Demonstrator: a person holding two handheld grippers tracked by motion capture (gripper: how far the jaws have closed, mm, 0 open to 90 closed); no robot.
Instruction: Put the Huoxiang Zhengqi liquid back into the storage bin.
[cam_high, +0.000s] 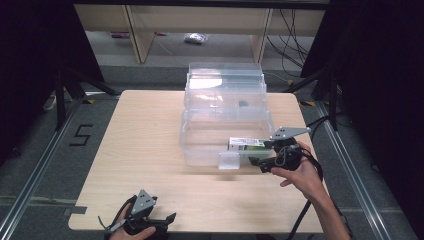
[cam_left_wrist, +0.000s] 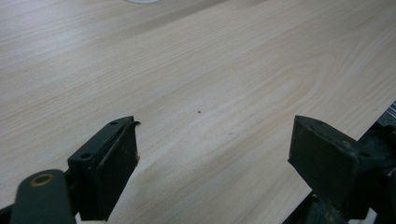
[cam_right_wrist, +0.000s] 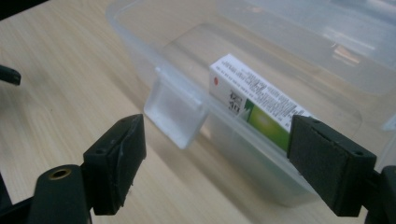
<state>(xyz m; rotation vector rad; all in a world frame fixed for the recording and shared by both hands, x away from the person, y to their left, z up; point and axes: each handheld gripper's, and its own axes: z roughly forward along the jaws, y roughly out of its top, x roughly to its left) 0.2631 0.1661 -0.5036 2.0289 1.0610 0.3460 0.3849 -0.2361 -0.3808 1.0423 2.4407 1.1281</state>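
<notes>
High view: green-and-white carton (cam_high: 247, 144) lying inside clear plastic bin (cam_high: 200, 150) on wooden table (cam_high: 145, 150), right gripper (cam_high: 260, 161) hovering just beside bin | Left gripper view: left gripper (cam_left_wrist: 212, 154) gaping wide, holding nothing | Right gripper view: jaws spreading wide, empty, facing bin's latch tab (cam_right_wrist: 175, 114).

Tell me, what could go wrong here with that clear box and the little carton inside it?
1. The right hand-held gripper sits open right by the clear plastic box's front latch flap; a nudge could slide the light box across the table.
2. The green and white carton leans against the box's near wall, so a bump might tip it flat.
3. The box's lid stands open behind and might drop shut if jolted.
</notes>
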